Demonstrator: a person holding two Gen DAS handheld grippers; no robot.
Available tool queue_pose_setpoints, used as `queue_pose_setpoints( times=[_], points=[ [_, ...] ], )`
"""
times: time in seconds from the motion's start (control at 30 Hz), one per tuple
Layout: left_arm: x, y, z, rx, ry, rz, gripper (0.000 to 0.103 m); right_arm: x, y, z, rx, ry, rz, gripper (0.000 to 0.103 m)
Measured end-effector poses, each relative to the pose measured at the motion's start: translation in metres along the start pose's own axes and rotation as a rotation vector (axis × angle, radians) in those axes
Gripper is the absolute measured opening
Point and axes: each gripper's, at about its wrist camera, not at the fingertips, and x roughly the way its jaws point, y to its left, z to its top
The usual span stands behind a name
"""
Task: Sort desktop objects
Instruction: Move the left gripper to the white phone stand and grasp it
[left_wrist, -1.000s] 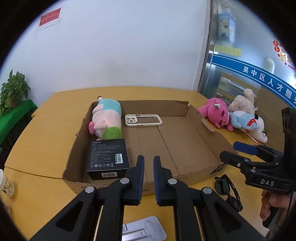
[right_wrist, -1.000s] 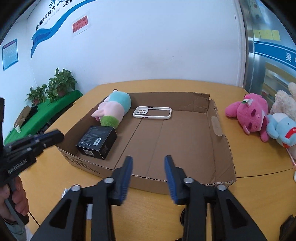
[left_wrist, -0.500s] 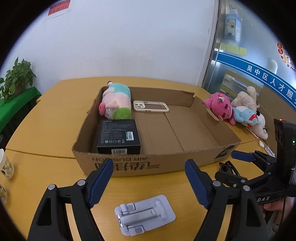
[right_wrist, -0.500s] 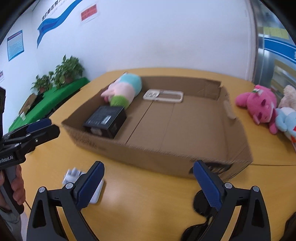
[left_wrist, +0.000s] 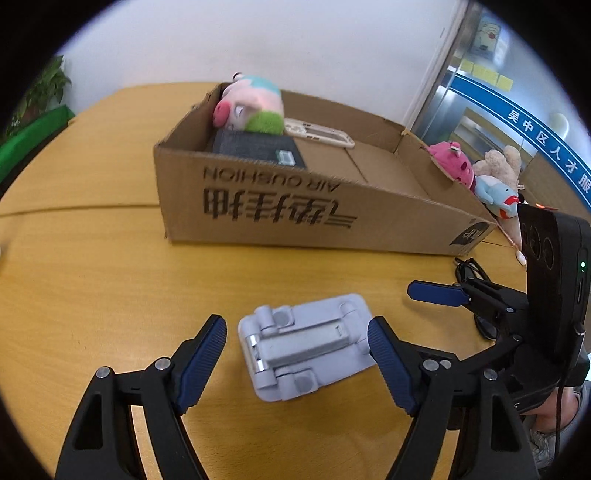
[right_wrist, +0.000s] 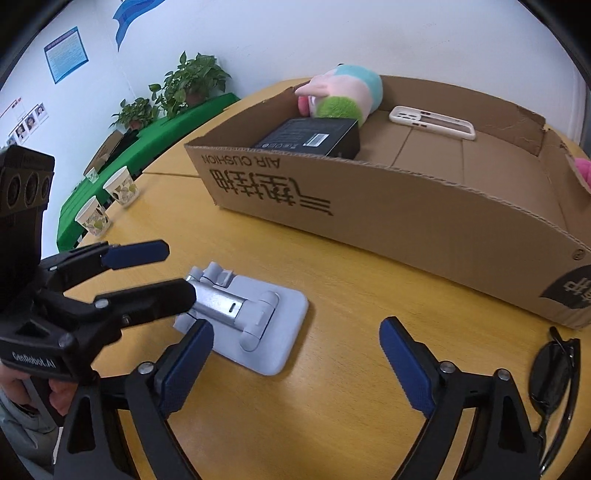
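A grey folding phone stand (left_wrist: 306, 347) lies flat on the wooden table in front of the cardboard box (left_wrist: 277, 206). My left gripper (left_wrist: 295, 360) is open and low over the stand, with one blue pad on each side and neither touching it. My right gripper (right_wrist: 295, 369) is open, its jaws closing over bare table, and the stand (right_wrist: 255, 321) lies just ahead of its left finger. Black sunglasses (right_wrist: 550, 376) lie at its right. In the box are a plush pig (right_wrist: 343, 92), a black carton (right_wrist: 314, 136) and a white phone case (right_wrist: 432, 122).
Pink, beige and blue plush toys (left_wrist: 480, 173) lie on the table right of the box. Two paper cups (right_wrist: 107, 203) stand at the table's left edge, with potted plants (right_wrist: 184, 85) and a green-covered bench behind. A hand holds each gripper's handle.
Both grippers have come down towards the table in front of the box. The left jaws went from shut to wide open around the stand, and the right jaws widened.
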Motion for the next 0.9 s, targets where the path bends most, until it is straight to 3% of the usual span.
queue_pose_setpoints(
  times=[0.1,0.17,0.23,0.33,0.43,0.67,0.9],
  points=[
    [0.006,0.004,-0.005,-0.006,0.021,-0.005,0.078,0.011,0.002,-0.001,-0.013,0.024,0.009,0.077],
    [0.01,0.005,-0.009,-0.007,0.036,-0.012,0.078,0.018,0.001,-0.005,-0.013,0.039,0.005,0.065],
    [0.013,0.007,-0.012,-0.012,0.054,-0.021,0.076,0.019,0.0,-0.008,-0.007,0.032,0.017,0.063],
    [0.018,0.01,-0.015,-0.017,0.086,-0.013,0.065,0.018,0.0,-0.009,-0.01,0.024,0.029,0.057],
    [0.018,0.012,-0.016,-0.029,0.072,-0.011,0.063,0.017,-0.004,-0.008,0.007,0.015,0.035,0.049],
    [0.024,0.007,-0.014,-0.014,0.094,-0.066,0.04,0.012,-0.015,-0.011,0.04,0.011,0.058,0.045],
    [0.034,-0.016,-0.011,0.045,0.107,-0.082,0.039,-0.004,-0.034,-0.025,0.055,0.024,0.021,0.042]
  ],
)
